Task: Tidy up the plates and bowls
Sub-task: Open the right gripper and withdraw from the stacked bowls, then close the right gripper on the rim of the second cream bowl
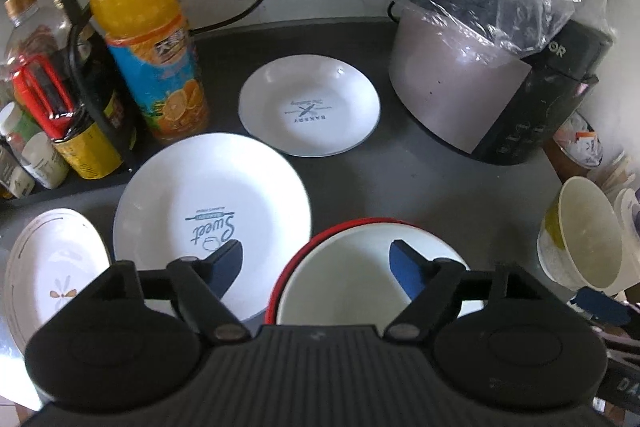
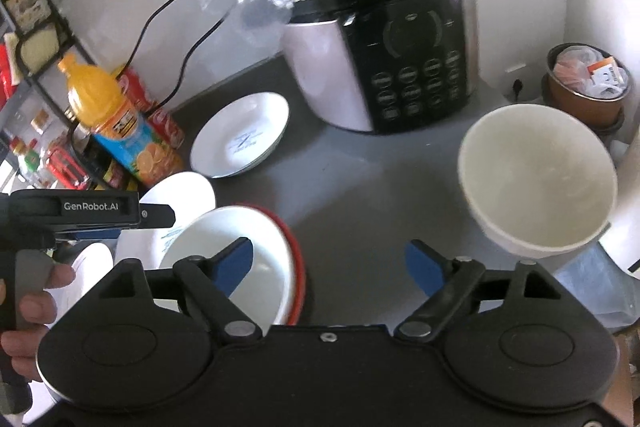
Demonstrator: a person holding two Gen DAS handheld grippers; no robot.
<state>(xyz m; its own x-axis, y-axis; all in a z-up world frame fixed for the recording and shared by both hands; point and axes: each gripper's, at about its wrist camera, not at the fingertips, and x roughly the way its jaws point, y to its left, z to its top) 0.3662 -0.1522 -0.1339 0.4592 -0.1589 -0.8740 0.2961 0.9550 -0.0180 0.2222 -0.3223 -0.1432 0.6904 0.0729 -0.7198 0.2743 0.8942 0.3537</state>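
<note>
Dark grey countertop, crowded. A red-rimmed white enamel-looking bowl is seen at lower centre of the left wrist view, empty. Left of it a large white plate printed "Sweet" is laid flat; at the lower left edge a white plate with a small flower motif is partly cut off. A smaller white dish printed "BAKERY" is set apart at centre, also empty. A cream deep bowl is seen tilted at the right of the right wrist view; what supports it cannot be told.

The left gripper is held with jaws spread wide, one pad over the Sweet plate, the other over the red-rimmed bowl; nothing is gripped. The right gripper is likewise spread wide and empty, above bare counter.

Handling, as judged: the crockery is expected to be stiff, glazed, slippery and breakable; a rim pinch is thought best, with plates lifted at the edge.

Background: an orange juice bottle at upper left and a black pressure cooker under clear plastic at upper centre in the right wrist view.
</note>
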